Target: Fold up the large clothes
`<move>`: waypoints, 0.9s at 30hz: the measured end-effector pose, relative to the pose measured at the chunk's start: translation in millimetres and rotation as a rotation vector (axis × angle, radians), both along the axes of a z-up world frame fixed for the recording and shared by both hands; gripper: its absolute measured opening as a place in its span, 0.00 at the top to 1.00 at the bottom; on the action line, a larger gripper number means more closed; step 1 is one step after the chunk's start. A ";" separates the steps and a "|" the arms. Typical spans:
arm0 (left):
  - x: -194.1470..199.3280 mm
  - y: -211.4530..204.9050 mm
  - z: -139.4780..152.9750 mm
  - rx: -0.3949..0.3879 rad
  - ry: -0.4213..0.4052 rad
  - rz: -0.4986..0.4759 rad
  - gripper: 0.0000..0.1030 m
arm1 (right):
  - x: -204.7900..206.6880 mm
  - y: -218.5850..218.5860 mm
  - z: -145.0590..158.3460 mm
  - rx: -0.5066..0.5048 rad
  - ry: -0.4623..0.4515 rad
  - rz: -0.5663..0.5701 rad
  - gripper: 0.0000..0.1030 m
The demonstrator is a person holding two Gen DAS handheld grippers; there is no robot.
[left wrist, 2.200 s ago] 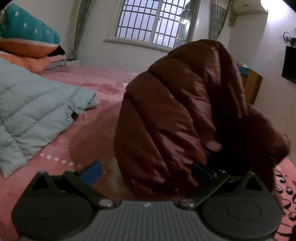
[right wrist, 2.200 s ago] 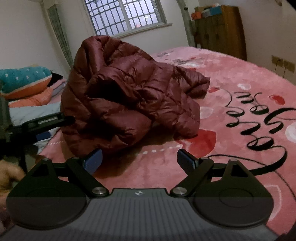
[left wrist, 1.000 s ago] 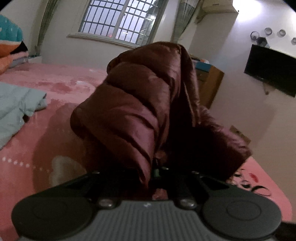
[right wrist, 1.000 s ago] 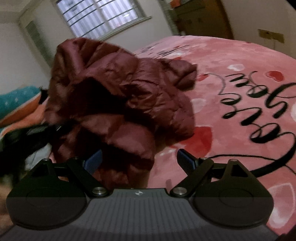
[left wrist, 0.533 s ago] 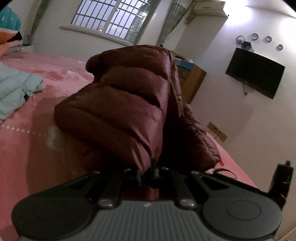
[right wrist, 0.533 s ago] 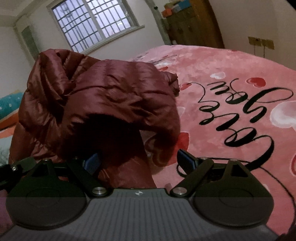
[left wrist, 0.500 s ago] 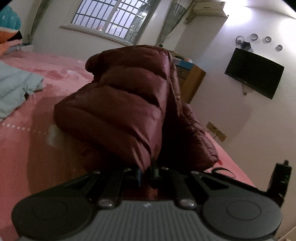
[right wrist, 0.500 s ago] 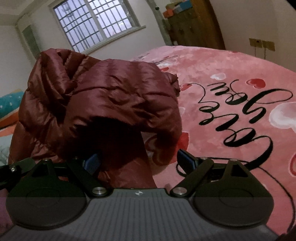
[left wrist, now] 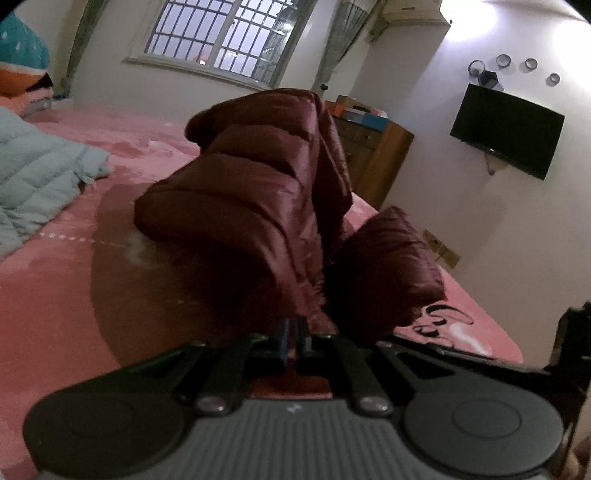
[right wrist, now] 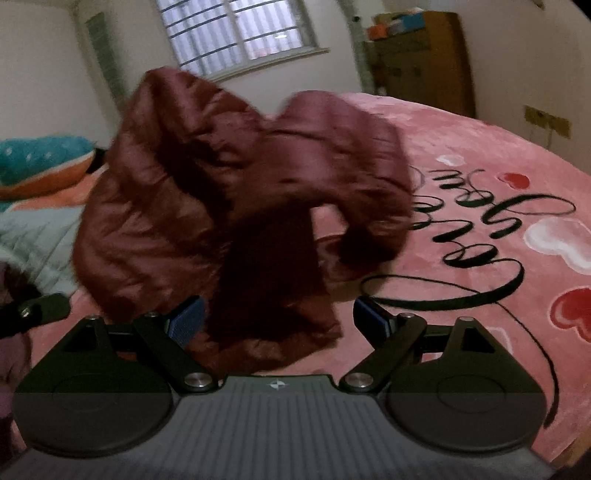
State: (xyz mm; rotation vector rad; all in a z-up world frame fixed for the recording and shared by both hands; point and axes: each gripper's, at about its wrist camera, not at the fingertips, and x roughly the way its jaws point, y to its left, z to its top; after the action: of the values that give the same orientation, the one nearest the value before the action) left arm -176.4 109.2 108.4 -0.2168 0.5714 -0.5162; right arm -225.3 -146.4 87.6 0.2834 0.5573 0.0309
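Jacket (left wrist: 258, 206), dark red and quilted, is bunched in a heap on the pink blanket (left wrist: 48, 295), near the edge closest to you. Your left gripper (left wrist: 293, 338) has its jaws pressed together on a fold of the jacket's hem, and the cloth rises from the pinch into the heap. Your right gripper (right wrist: 279, 321) has its jaws wide apart; a dark flap of the jacket (right wrist: 240, 206) hangs between them, and neither blue pad (right wrist: 186, 319) presses on it. Black script and red and white hearts mark the blanket (right wrist: 480, 184) toward its right edge. A pale quilted coat (left wrist: 33, 184) lies toward the left edge. Beyond the far edge stand a wooden cabinet (left wrist: 380, 162), a barred window (left wrist: 229, 35) and a wall television (left wrist: 508, 134).
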 end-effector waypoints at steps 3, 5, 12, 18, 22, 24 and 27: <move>-6.6 7.3 -4.5 0.026 -0.007 0.029 1.00 | -0.6 22.9 -0.8 -0.105 -0.011 0.090 0.00; -8.6 11.3 -9.1 0.059 -0.017 0.045 0.99 | -0.2 38.5 -2.7 -0.162 -0.014 0.143 0.00; -5.8 27.1 -23.3 0.123 -0.020 0.090 0.55 | 10.0 92.6 -22.0 -0.392 -0.001 0.276 0.00; 3.9 47.5 -31.0 0.117 -0.015 0.140 0.33 | 21.6 117.6 -42.7 -0.591 0.010 0.303 0.00; 10.2 59.5 -37.1 0.107 0.005 0.173 0.28 | 30.4 120.4 -52.0 -0.648 0.009 0.295 0.01; 12.7 62.8 -40.1 0.106 0.016 0.185 0.27 | 33.8 123.2 -56.6 -0.675 -0.004 0.299 0.02; 15.0 65.1 -43.8 0.107 0.027 0.194 0.26 | 37.0 125.4 -58.9 -0.707 -0.027 0.306 0.04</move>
State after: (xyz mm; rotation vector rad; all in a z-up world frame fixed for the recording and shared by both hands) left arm -161.4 174.3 64.6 -0.1756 0.5959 -0.2940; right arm -188.3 -21.0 28.7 -0.4913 0.5479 0.1293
